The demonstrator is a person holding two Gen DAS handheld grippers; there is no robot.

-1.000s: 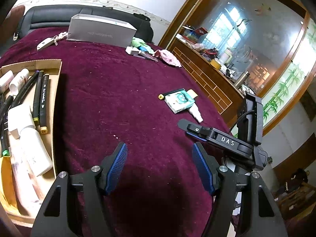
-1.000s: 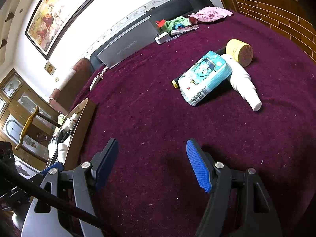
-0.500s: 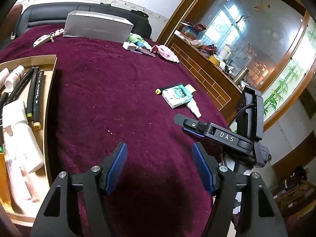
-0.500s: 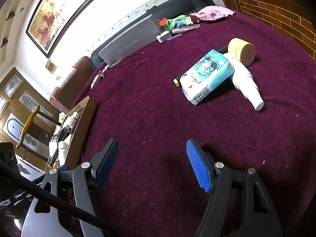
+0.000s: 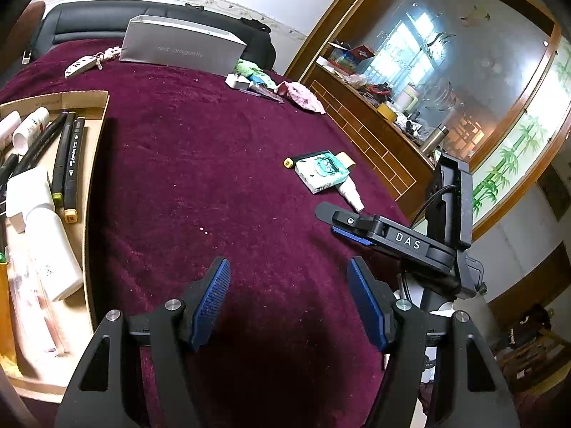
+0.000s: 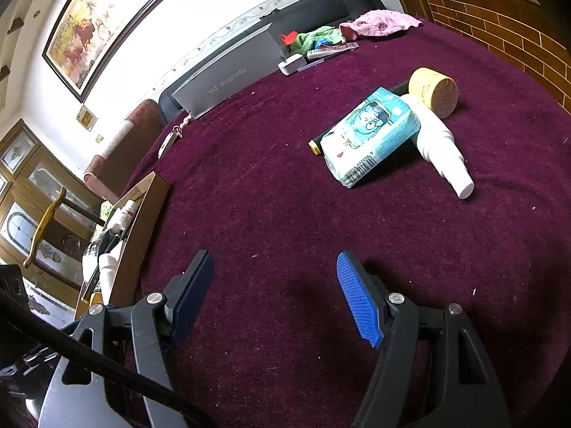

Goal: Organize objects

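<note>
A teal tissue pack [image 6: 371, 135] lies on the maroon cloth beside a white bottle [image 6: 439, 142], a yellow jar [image 6: 433, 91] and a black marker with a yellow cap [image 6: 314, 145]. The pack also shows in the left wrist view [image 5: 321, 173]. A cardboard tray [image 5: 94, 178] at the left holds markers [image 5: 69, 164] and white bottles [image 5: 50, 249]. My left gripper [image 5: 289, 299] is open and empty above bare cloth. My right gripper [image 6: 274, 292] is open and empty, well short of the pack; it shows at the right in the left wrist view [image 5: 351, 226].
A grey box [image 5: 182, 50] stands at the far edge, with a key tag [image 5: 84, 64], a white charger [image 5: 237, 80] and green and pink cloths [image 5: 301, 94] near it. A brick-pattern counter [image 5: 371, 135] runs along the right.
The left gripper has drawn back and turned slightly, so the tray and the pack look a bit farther off. The right gripper has edged forward a little. Both stay open.
</note>
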